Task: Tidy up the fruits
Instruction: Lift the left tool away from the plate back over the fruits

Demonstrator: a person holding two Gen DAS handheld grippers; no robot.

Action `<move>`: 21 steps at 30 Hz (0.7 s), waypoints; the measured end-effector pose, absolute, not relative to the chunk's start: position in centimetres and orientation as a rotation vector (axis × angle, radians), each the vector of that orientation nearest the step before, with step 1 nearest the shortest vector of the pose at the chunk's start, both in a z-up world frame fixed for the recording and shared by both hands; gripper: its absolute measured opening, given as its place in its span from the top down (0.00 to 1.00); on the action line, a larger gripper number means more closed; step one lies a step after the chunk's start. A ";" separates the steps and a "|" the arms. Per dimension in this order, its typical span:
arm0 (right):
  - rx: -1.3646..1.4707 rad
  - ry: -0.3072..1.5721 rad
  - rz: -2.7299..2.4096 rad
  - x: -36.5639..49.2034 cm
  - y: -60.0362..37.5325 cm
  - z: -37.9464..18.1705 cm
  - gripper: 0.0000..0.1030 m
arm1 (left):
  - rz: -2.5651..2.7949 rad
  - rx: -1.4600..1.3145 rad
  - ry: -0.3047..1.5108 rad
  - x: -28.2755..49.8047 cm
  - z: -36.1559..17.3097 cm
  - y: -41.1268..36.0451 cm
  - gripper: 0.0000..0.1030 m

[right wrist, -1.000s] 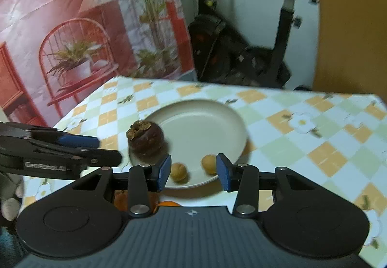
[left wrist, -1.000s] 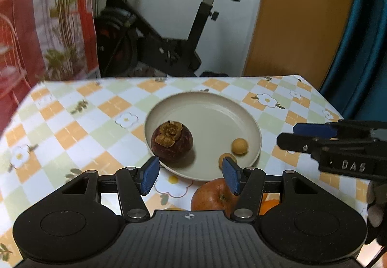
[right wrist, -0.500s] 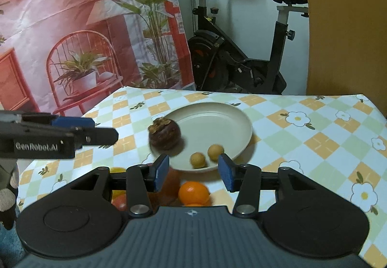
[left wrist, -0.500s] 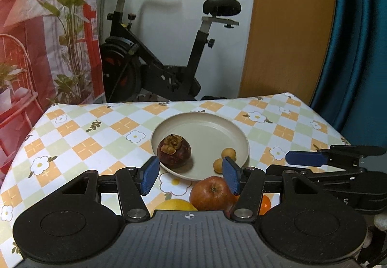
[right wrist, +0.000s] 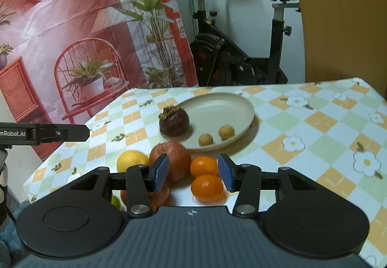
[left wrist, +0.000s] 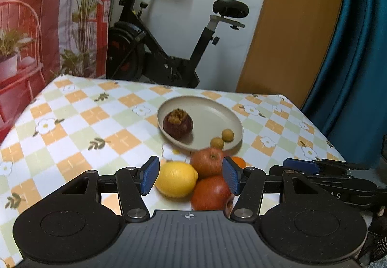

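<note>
Plate (right wrist: 244, 108) holds a mangosteen (right wrist: 174, 121) and two small round fruits. Loose fruit sits just before it, near the table edge. Right gripper (right wrist: 192, 172): jaws part-open, empty, with two oranges (right wrist: 203, 166) directly ahead between its fingers. Left gripper (left wrist: 189, 177): part-open, empty, facing the lemon (left wrist: 176, 178) and apples (left wrist: 208, 162). Right hand appears better aligned for the oranges.

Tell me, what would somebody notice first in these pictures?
Probably the fruit pile at the table's near edge: a lemon, apples and oranges bunched together. Behind it sits a plate with a dark mangosteen and two little round fruits. Both grippers hang open above the pile.
</note>
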State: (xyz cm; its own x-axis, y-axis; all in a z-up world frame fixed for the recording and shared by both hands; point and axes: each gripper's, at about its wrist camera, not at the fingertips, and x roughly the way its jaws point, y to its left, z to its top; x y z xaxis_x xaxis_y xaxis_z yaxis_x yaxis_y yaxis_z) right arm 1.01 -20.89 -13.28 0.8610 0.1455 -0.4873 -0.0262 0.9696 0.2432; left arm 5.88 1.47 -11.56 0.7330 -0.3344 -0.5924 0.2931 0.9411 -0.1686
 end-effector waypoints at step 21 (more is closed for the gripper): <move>0.156 0.576 0.151 -0.5 -18.2 -14.2 0.53 | -0.365 -0.101 0.724 3.8 -13.5 2.4 0.43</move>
